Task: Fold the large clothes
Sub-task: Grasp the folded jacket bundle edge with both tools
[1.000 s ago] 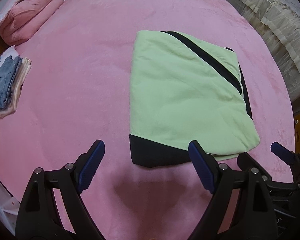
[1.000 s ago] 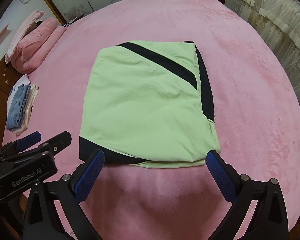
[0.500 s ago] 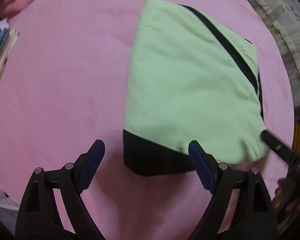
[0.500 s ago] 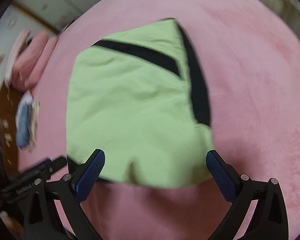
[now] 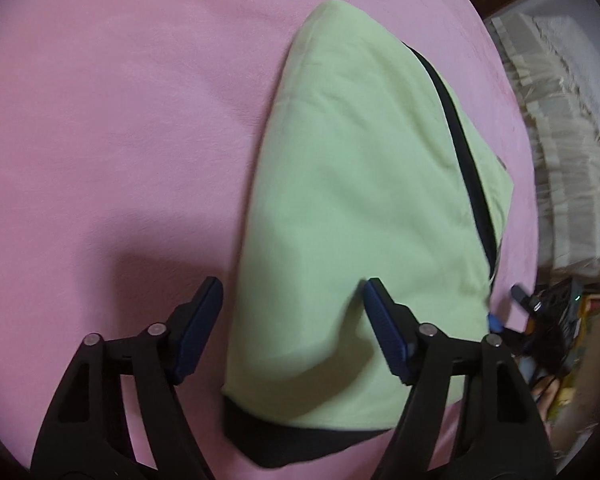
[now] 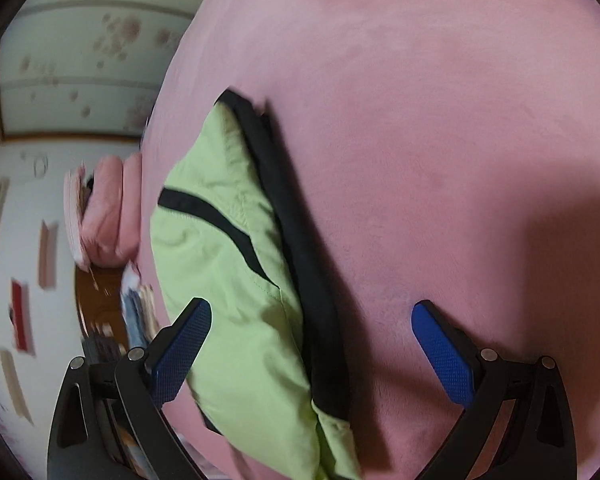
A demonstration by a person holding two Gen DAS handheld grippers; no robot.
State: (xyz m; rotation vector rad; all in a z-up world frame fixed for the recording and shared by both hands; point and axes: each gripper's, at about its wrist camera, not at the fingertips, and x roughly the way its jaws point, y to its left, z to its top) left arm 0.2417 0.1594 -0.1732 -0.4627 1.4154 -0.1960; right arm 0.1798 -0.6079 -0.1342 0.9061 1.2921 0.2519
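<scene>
Folded green garment (image 5: 352, 216) on pink bed (image 5: 120, 112), left gripper (image 5: 292, 324) closing astride its near corner, pads apart from cloth, right gripper (image 6: 312, 356) spread wide over its black-trimmed edge

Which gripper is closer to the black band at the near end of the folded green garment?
Left. The left gripper straddles the garment's near left corner, jaws closing, just above the black band. The right gripper is open over the right-hand edge.

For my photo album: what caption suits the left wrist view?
Left gripper, jaws closing, straddles the near corner of a folded green garment on a pink bed cover.
</scene>
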